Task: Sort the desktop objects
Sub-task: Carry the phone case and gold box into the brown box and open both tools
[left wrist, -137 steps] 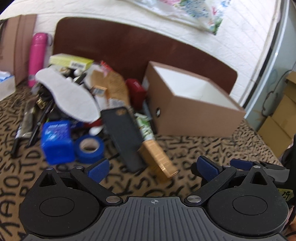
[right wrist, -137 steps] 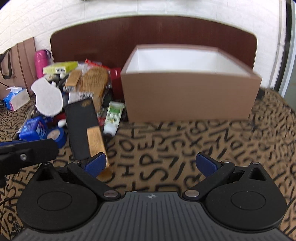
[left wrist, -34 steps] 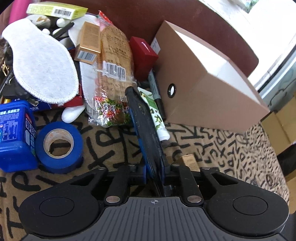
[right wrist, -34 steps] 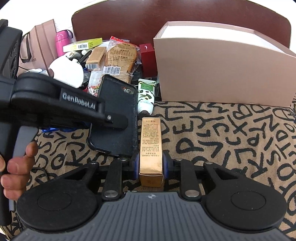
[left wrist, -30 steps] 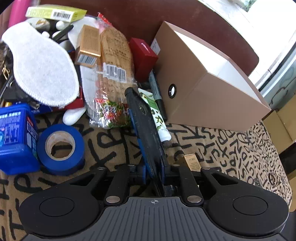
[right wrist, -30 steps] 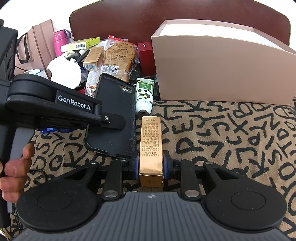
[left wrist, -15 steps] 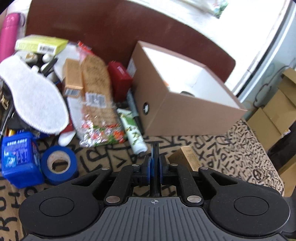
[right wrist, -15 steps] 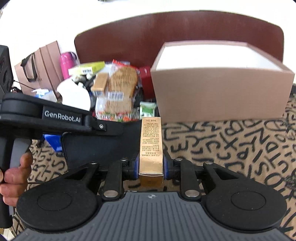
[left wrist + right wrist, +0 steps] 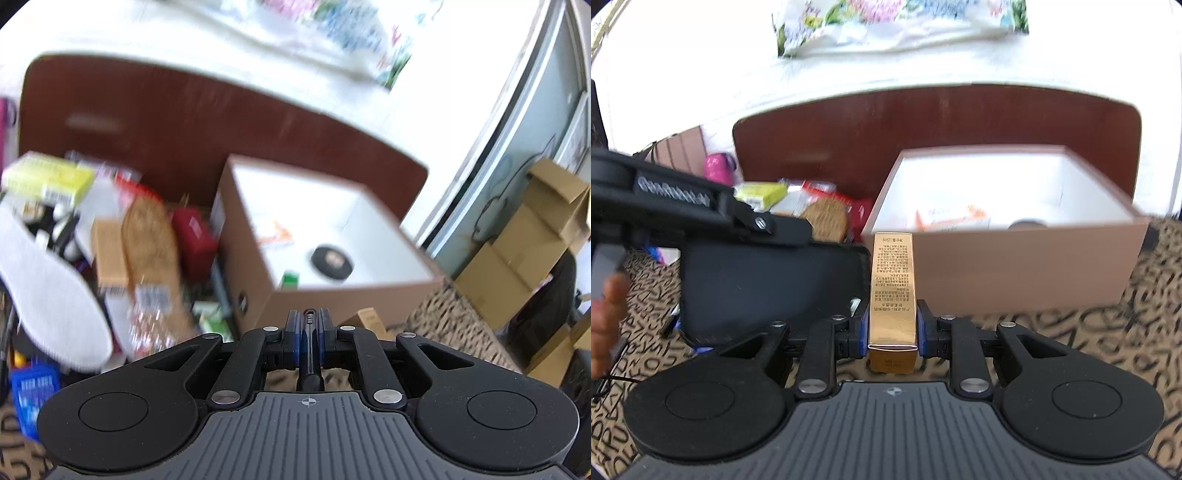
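1. Left gripper (image 9: 309,334): jaws clamped on a black phone case (image 9: 775,288), held edge-on above the patterned tablecloth (image 9: 1089,343).
2. Right gripper (image 9: 892,328): pads pinching a gold carton (image 9: 893,284), raised before the open brown box (image 9: 1015,266).

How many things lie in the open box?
3: orange-white packet at left, black disc in the middle, green item by the near box wall. Others may be hidden.

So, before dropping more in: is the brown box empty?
No. The brown box already holds a black round thing and an orange-printed packet.
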